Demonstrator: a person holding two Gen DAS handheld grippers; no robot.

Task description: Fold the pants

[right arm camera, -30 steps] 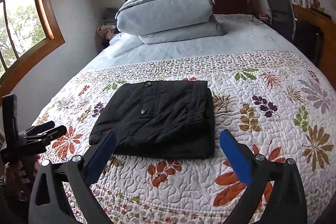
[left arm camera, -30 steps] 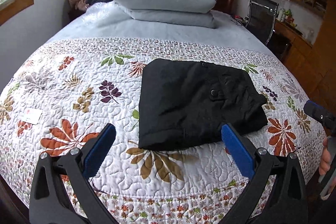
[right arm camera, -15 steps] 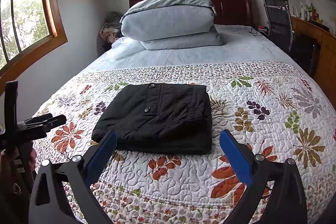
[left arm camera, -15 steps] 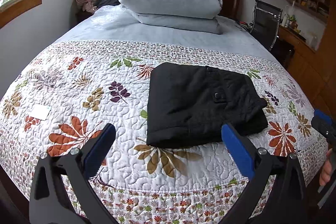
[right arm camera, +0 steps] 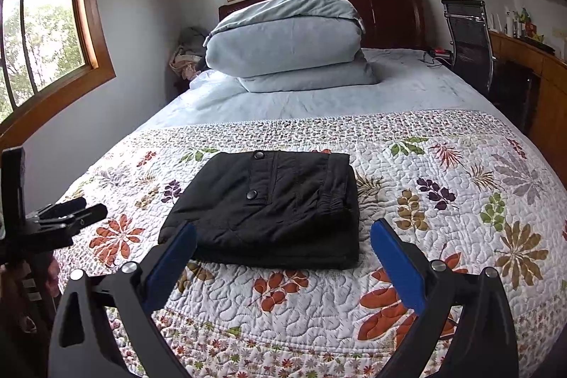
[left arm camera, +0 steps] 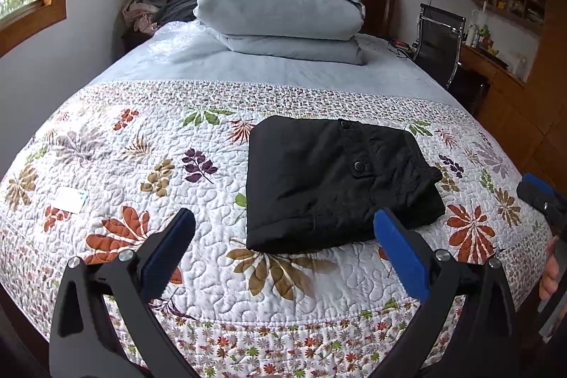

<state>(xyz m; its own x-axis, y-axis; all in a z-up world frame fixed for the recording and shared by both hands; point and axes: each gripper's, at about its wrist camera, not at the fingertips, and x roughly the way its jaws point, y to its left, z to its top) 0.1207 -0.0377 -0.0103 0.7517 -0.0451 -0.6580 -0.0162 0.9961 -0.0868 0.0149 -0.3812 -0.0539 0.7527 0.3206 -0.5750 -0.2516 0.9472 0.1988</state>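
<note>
Black pants (left arm camera: 336,179) lie folded into a compact rectangle on a floral quilt (left arm camera: 149,165), right of centre in the left wrist view. Bare quilt runs wide on the left, with a narrower strip on the right and at the near edge. Far behind, a folded grey duvet (left arm camera: 280,9) sits by the headboard, and a black chair (left arm camera: 439,38) stands at the far right.

The left gripper (left arm camera: 283,247) hovers near the quilt's near edge, its 2 blue pads spread wide apart, holding nothing, just short of the pants. The right gripper (right arm camera: 283,257) is likewise wide apart and empty, the pants lying just beyond its fingertips.
</note>
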